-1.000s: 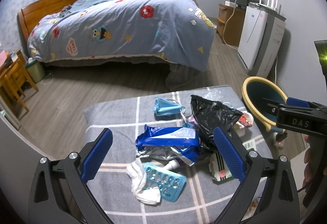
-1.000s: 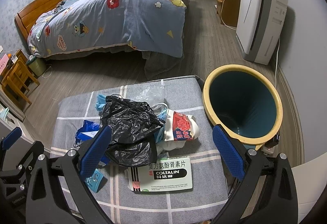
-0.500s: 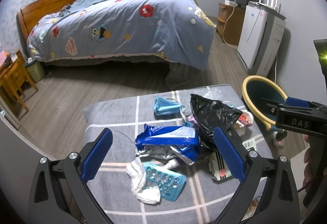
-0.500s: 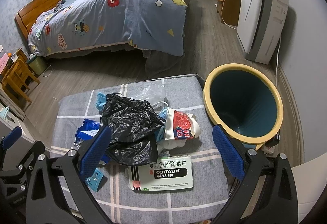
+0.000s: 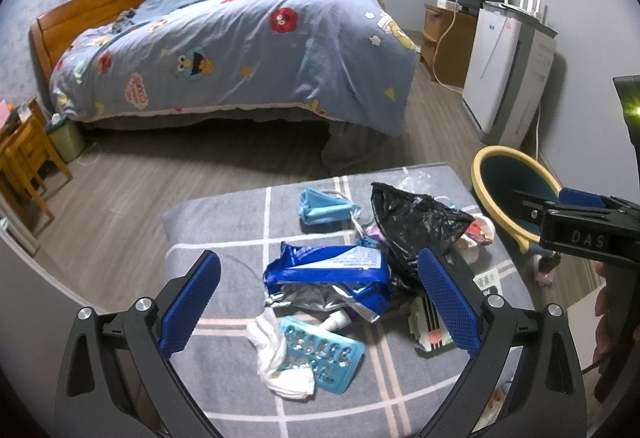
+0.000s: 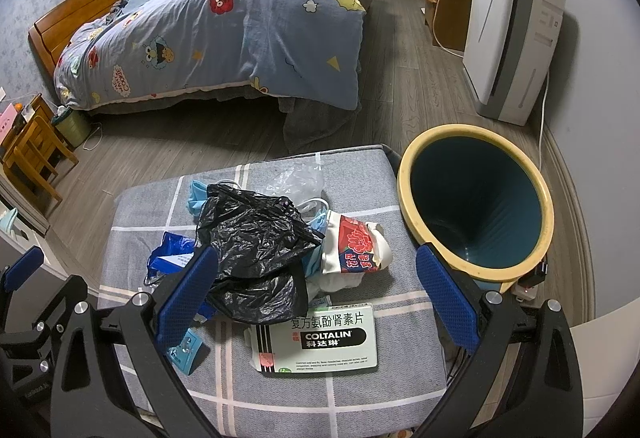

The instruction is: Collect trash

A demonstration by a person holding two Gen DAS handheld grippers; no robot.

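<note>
Trash lies in a heap on a grey checked stool: a black plastic bag, a blue foil wrapper, a blue face mask, a light blue blister pack, a white tissue, a white COLTALIN medicine box and a crumpled red-and-white wrapper. A yellow-rimmed teal bin stands right of the stool. My left gripper is open above the wrapper and blister pack. My right gripper is open above the box and bag.
A bed with a blue cartoon duvet fills the back. A white air purifier and a wooden cabinet stand along the right wall. A wooden chair is at the far left. Wood floor lies between bed and stool.
</note>
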